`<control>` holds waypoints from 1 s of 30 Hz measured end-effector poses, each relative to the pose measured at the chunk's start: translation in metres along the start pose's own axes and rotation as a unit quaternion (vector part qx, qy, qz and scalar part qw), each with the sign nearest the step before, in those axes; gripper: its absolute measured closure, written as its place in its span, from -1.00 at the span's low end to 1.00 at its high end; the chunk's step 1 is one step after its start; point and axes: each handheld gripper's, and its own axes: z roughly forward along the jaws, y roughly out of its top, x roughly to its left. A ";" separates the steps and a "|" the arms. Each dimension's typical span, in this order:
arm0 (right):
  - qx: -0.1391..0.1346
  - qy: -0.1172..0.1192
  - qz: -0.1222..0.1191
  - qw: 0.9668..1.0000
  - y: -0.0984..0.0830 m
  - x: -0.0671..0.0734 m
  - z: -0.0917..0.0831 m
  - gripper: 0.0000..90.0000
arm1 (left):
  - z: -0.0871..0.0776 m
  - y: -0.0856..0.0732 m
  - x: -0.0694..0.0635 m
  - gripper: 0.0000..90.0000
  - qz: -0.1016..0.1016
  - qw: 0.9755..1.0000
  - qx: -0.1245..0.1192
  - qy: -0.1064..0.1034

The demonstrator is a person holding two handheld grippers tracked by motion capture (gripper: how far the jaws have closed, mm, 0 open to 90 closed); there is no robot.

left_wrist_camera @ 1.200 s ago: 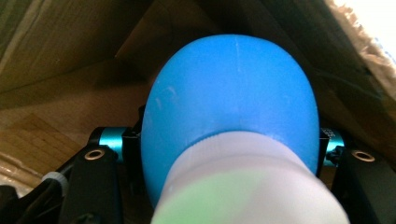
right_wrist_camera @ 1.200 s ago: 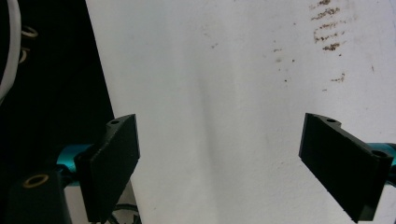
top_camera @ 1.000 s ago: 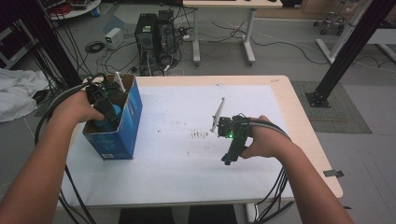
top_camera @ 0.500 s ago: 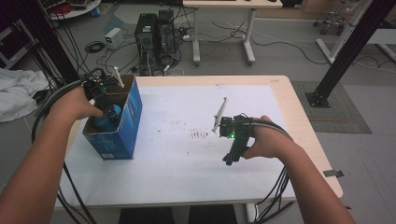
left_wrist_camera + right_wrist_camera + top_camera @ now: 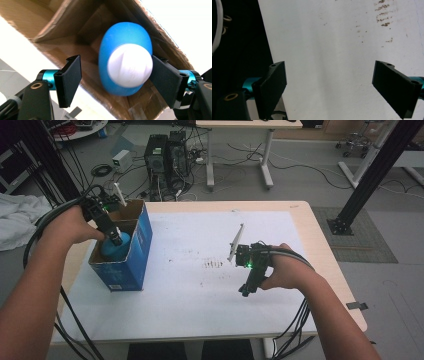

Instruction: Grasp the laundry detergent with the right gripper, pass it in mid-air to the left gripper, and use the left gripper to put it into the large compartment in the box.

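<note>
White paper covers the wooden table (image 5: 320,245), with computer towers and cables on the floor behind. At its left edge stands an open blue cardboard box (image 5: 131,255); the left gripper (image 5: 114,236) hangs over its mouth, its jaws having just been opening and now clear of the blue-and-white rounded bottle (image 5: 125,66) sitting upright inside, apparently just released. The right gripper (image 5: 248,287) waits over bare paper, jaws apart and empty, probably keeping out of the way.

Between the left gripper's (image 5: 117,80) black jaws sat a blue bottle (image 5: 125,66) with a white cap (image 5: 130,65), inside a blue-sided, brown-lined cardboard box (image 5: 131,250). Under the right gripper's (image 5: 337,87) black jaws lay a brown-speckled white sheet (image 5: 332,50).
</note>
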 end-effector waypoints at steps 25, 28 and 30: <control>0.003 -0.008 0.000 1.000 -0.002 0.000 -0.011 -0.74 | -0.047 0.007 -0.026 -0.60 0.042 0.999 -0.015 -0.007; 0.002 -0.009 0.001 1.000 -0.002 -0.001 -0.012 -0.74 | -0.050 0.011 -0.032 -0.62 0.056 0.998 -0.018 -0.007; 0.003 -0.009 0.005 1.000 -0.002 -0.001 -0.014 -0.74 | -0.053 0.014 -0.038 -0.64 0.070 0.997 -0.016 -0.005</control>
